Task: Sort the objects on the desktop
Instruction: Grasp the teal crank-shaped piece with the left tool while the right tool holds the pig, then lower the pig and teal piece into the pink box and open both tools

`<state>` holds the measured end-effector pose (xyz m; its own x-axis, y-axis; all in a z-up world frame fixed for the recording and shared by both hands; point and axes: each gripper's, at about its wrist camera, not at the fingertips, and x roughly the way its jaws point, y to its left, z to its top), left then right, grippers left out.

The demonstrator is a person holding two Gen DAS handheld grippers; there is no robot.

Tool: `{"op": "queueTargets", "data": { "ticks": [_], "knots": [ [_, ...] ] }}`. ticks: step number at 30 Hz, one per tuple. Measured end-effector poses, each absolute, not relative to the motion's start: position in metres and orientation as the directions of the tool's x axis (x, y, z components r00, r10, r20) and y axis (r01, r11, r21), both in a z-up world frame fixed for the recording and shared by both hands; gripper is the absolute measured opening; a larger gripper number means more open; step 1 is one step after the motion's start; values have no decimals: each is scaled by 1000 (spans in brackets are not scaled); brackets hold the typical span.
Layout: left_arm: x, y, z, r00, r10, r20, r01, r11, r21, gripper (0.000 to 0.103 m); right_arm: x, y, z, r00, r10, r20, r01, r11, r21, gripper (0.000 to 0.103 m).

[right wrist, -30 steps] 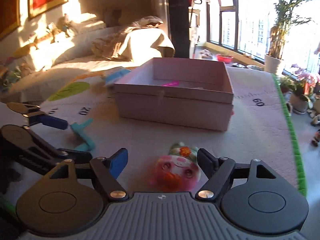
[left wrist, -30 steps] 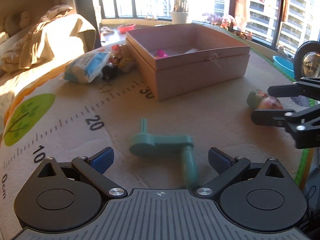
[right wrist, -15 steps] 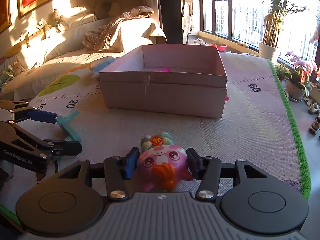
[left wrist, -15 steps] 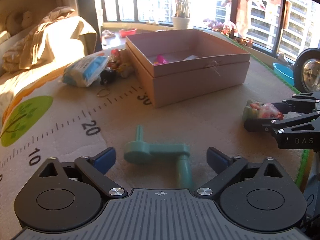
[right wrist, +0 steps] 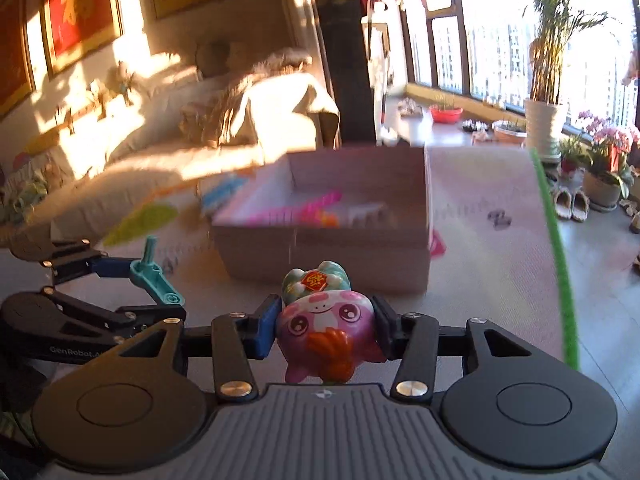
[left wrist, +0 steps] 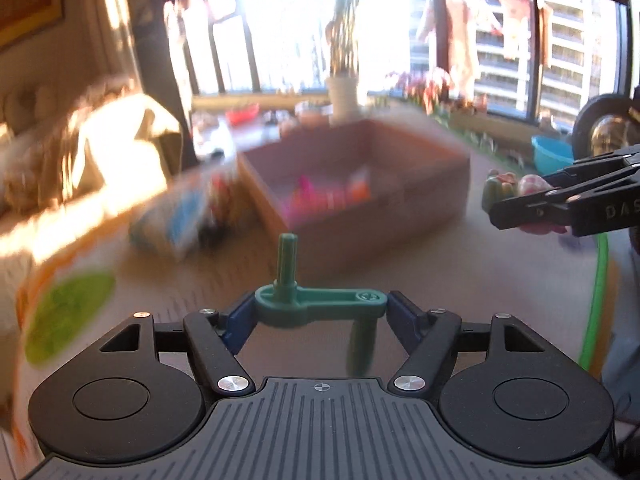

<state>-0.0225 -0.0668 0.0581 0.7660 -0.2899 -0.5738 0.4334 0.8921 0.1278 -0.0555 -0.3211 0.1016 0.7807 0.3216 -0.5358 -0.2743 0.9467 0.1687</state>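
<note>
Both tongs are loaded, the left tongs (left wrist: 321,312) pinching the teal plastic crank handle (left wrist: 320,306) by its tips and the right tongs (right wrist: 326,326) squeezing the pink squishy pig toy (right wrist: 326,330), near the open pink cardboard box (right wrist: 328,248), so a hurried swing could twist the handle free.

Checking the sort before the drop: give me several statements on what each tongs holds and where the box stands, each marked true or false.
1. The left tongs are shut on the green plastic crank handle. True.
2. The right tongs are open and hold nothing. False: they are shut on the pink and purple round squishy animal toy.
3. The open pink cardboard box stands ahead of both tongs. True.
4. The box is bare inside. False: blurred pink and orange items lie in it.
5. The crank handle lies flat on the mat. False: it is gripped by its ends between the fingers, one peg pointing up.
</note>
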Motion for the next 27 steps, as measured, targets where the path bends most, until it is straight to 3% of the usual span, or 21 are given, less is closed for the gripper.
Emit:
{"op": "queueTargets", "data": {
  "ticks": [6, 13, 17, 21, 24, 27],
  "knots": [
    [33, -102, 82, 803, -337, -492, 465, 871, 162, 76, -23, -339, 134, 847, 276, -454, -232, 961, 152, 48],
    [105, -130, 66, 759, -363, -541, 471, 880, 70, 79, 33, -341, 133, 826, 273, -493, -206, 960, 188, 48],
    [95, -103, 66, 767, -367, -526, 439, 898, 13, 95, 58, -332, 120, 798, 253, -548, -193, 967, 166, 48],
    [64, -64, 63, 790, -335, -513, 380, 925, -19, 96, 77, -320, 107, 766, 250, -592, -189, 968, 164, 49],
    [49, -37, 51, 781, -291, -553, 318, 947, -49, 99, 88, -312, 99, 748, 237, -621, -173, 972, 162, 56],
    [38, -16, 31, 768, -221, -601, 257, 966, -27, 100, 92, -301, 98, 739, 215, -638, -171, 976, 131, 56]
  ]
}}
